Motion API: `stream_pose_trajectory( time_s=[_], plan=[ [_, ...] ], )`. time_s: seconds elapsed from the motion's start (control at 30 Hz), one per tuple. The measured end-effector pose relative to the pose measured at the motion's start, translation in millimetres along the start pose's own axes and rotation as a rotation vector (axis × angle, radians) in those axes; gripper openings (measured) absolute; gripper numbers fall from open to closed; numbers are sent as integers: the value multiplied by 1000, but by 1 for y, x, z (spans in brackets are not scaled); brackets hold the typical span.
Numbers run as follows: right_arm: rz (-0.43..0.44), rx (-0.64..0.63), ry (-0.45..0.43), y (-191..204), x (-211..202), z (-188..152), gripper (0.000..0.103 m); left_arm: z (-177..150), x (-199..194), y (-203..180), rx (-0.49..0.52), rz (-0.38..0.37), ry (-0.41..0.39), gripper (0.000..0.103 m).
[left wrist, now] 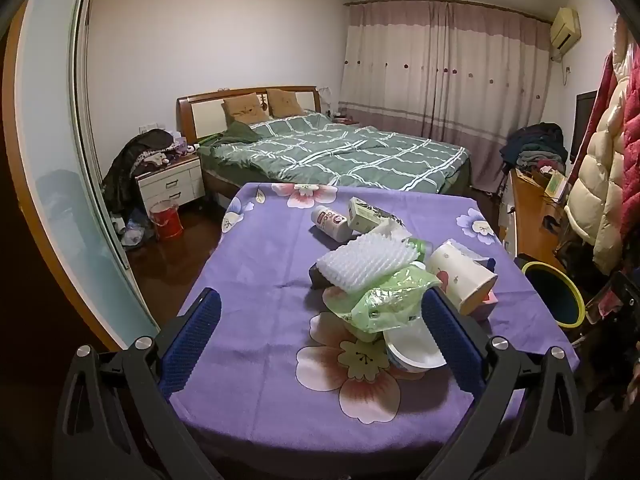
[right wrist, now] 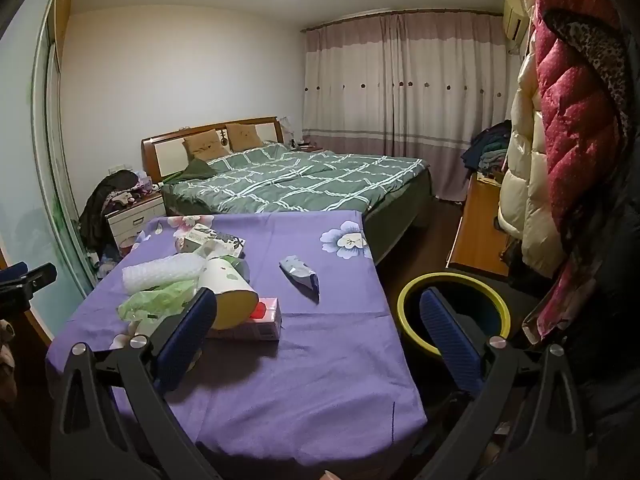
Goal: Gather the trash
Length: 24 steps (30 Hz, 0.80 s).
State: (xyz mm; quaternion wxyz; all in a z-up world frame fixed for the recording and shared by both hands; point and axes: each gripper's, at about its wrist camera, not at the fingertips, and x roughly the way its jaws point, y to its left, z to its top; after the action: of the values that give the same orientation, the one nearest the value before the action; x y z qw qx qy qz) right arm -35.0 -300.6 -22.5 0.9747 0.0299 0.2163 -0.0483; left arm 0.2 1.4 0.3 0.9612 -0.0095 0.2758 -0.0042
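Both claws released w/ nothing gripped: left gripper (left wrist: 320,332) has green plastic bag (left wrist: 384,300) btwn its jaws, right gripper (right wrist: 316,320) has bin (right wrist: 454,312) behind its right jaw.

We can read no text: the print on the white bottle (left wrist: 330,222) and green carton (left wrist: 362,214) is too blurred.
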Motion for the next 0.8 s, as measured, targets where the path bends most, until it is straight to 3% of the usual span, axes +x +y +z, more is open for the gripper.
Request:
stream_pose_trajectory(
  time_s=[0.8],
  plan=[
    [15, 24, 27, -2, 15, -3, 97, -6, 8, -10, 34, -22, 25, 99]
  ],
)
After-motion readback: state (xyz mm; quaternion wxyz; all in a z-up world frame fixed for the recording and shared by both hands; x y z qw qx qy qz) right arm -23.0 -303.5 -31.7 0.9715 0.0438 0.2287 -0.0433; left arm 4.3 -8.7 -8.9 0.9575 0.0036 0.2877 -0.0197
